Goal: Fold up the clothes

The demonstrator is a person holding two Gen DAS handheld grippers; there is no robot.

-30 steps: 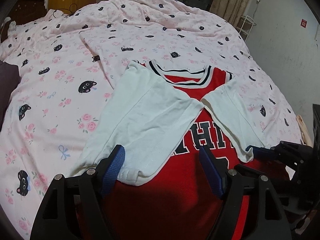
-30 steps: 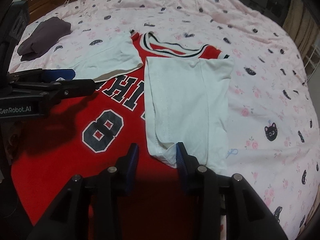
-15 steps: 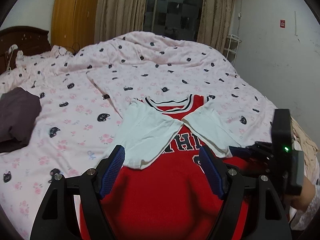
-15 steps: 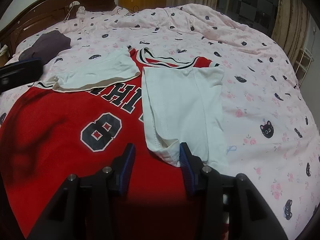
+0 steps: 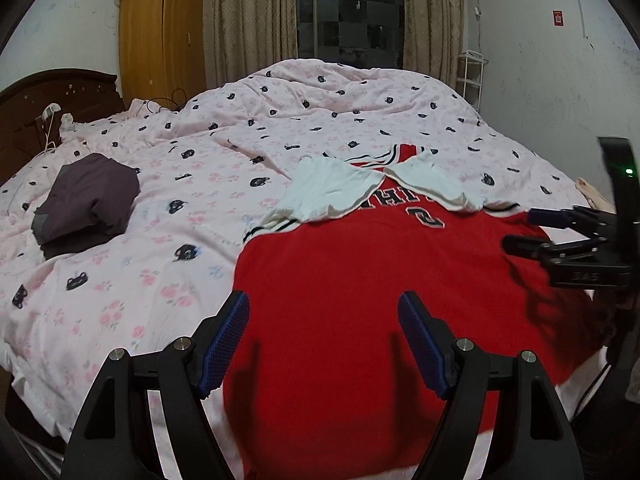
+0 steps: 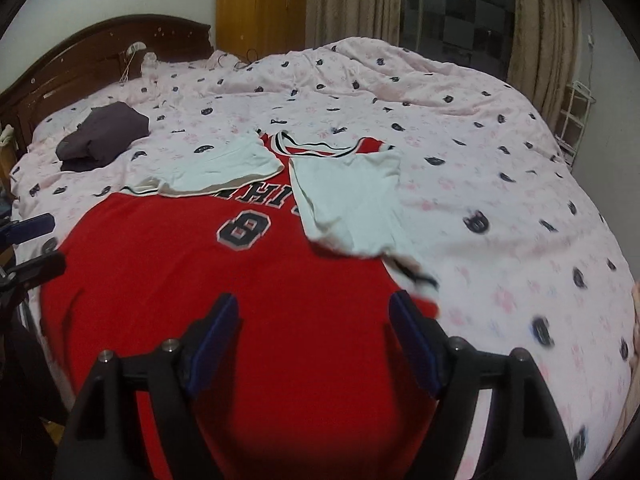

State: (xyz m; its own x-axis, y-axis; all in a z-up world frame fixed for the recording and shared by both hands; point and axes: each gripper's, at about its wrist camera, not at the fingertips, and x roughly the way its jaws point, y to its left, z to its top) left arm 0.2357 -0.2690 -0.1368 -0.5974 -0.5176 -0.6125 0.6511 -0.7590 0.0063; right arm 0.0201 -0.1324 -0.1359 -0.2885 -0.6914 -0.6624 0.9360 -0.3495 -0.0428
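A red jersey [image 5: 360,280] [image 6: 240,280] with a black number lies flat on the bed. Both white sleeves are folded inward over its chest: the left sleeve [image 5: 328,192] [image 6: 216,164] and the right sleeve [image 5: 436,184] [image 6: 352,200]. My left gripper [image 5: 323,304] hangs open above the jersey's lower left part, with nothing between its fingers. My right gripper [image 6: 313,304] is above the lower right part, and its jaws are opening with nothing between them. Each gripper also shows at the edge of the other's view: the right gripper [image 5: 528,230] and the left gripper [image 6: 40,246].
A pink cat-print cover [image 5: 160,280] spreads over the whole bed. A dark folded garment [image 5: 88,200] [image 6: 104,136] lies at the far left near the wooden headboard [image 6: 80,64]. A wardrobe [image 5: 160,40], curtains and a white rack [image 5: 474,72] stand beyond the bed.
Both grippers have drawn back from the sleeves toward the jersey's lower part and risen a little. The right gripper's jaws have widened, and the right sleeve's cuff is no longer between them.
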